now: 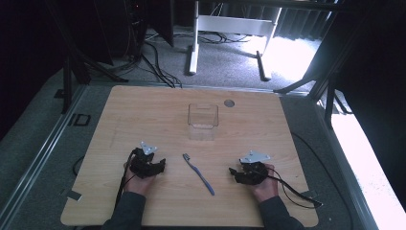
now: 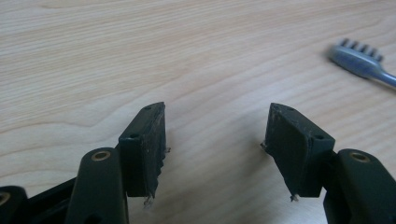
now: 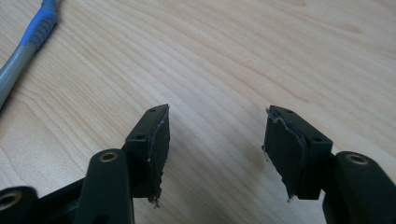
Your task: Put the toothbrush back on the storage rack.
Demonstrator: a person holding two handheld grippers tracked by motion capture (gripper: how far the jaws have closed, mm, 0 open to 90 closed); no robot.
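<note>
Pre-grasp: both grippers are resting empty on either side of the toothbrush.

The left gripper and right gripper are sitting low on the table, jaws spread wide, nothing between them. The toothbrush is lying flat between the two, near each but touching neither, head toward the clear box standing farther back. Judged: the pick is not yet starting. The next move is calling for one gripper to swing inward, straddle the thin handle across its width, and close low against the tabletop, since the handle offers little height to pinch.
</note>
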